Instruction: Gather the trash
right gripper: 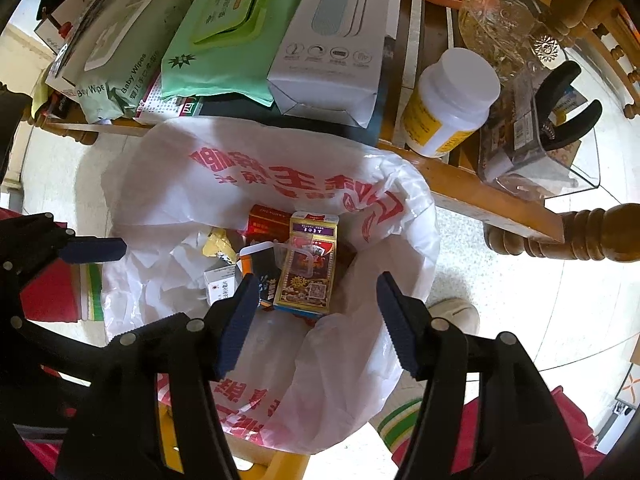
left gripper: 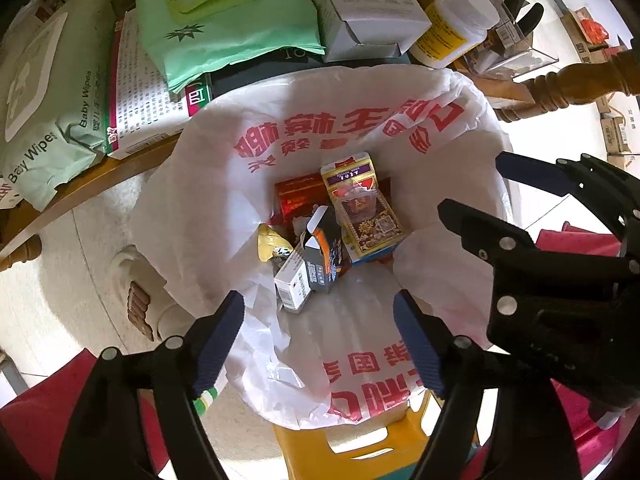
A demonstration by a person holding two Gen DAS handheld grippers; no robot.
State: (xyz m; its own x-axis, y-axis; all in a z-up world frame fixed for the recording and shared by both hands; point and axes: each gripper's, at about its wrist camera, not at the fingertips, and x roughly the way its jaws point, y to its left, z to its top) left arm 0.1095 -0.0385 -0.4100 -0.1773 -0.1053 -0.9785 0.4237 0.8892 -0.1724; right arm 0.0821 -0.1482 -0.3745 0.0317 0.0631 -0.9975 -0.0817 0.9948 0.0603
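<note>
A white plastic trash bag (left gripper: 320, 128) with red print hangs wide open below both grippers. At its bottom lie a yellow-and-purple carton (left gripper: 366, 208), a red box (left gripper: 298, 198), a black-and-orange box (left gripper: 324, 256), a small white box (left gripper: 290, 284) and a crumpled yellow wrapper (left gripper: 270, 242). My left gripper (left gripper: 318, 342) points down over the bag's near side, open, with nothing between its pads. My right gripper (right gripper: 317, 324) hovers over the same bag (right gripper: 280, 168) just above the yellow-and-purple carton (right gripper: 308, 272), open and empty. It also shows at the right of the left wrist view.
Behind the bag a wooden table (right gripper: 480, 196) carries baby wipes packs (left gripper: 44, 120), a green wipes pack (right gripper: 228, 52), a white carton (right gripper: 336, 52), a white bottle with a yellow label (right gripper: 448, 104) and a clear box (right gripper: 560, 152). A yellow stool (left gripper: 340, 452) stands under the bag. A white shoe (right gripper: 456, 314) rests on the floor.
</note>
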